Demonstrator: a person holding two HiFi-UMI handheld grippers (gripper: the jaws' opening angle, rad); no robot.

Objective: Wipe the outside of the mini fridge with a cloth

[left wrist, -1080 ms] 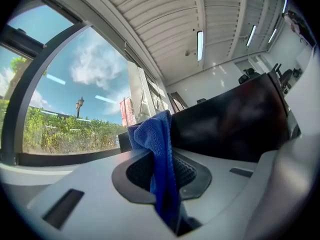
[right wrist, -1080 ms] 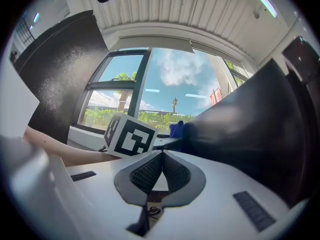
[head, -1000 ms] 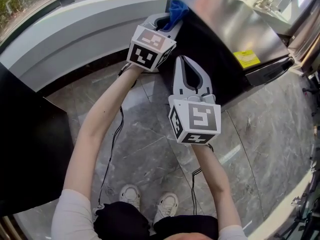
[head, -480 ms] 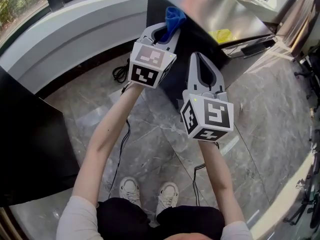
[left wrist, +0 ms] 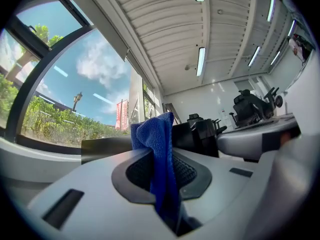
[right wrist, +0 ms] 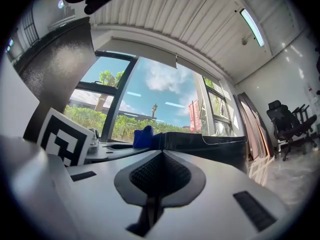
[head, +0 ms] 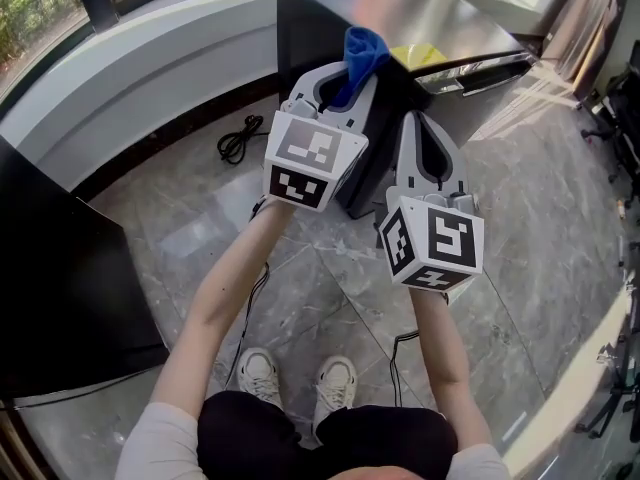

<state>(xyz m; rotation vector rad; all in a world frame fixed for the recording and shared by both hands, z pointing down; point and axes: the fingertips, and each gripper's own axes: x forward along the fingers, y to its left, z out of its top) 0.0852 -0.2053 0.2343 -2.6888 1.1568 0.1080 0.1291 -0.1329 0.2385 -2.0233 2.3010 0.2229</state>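
The mini fridge (head: 455, 18) is a black box with a brushed steel door and a yellow sticker, lying at the top of the head view. My left gripper (head: 345, 78) is shut on a blue cloth (head: 358, 53), whose bunched end pokes up against the fridge's black side. In the left gripper view the blue cloth (left wrist: 159, 159) hangs pinched between the jaws, with the fridge's dark edge (left wrist: 100, 150) behind it. My right gripper (head: 425, 133) is shut on nothing, pointing at the fridge's lower black side; its view shows the fridge (right wrist: 200, 144) just ahead.
A black cable (head: 238, 136) lies coiled on the grey marble floor near a curved white ledge (head: 150, 78) under the window. A dark panel (head: 60, 298) stands at the left. An office chair base (head: 610, 98) sits at the right.
The view has shifted, so the fridge now sits higher and more central. Both grippers have come nearer together, and the left one has lifted the blue cloth up the fridge's side.
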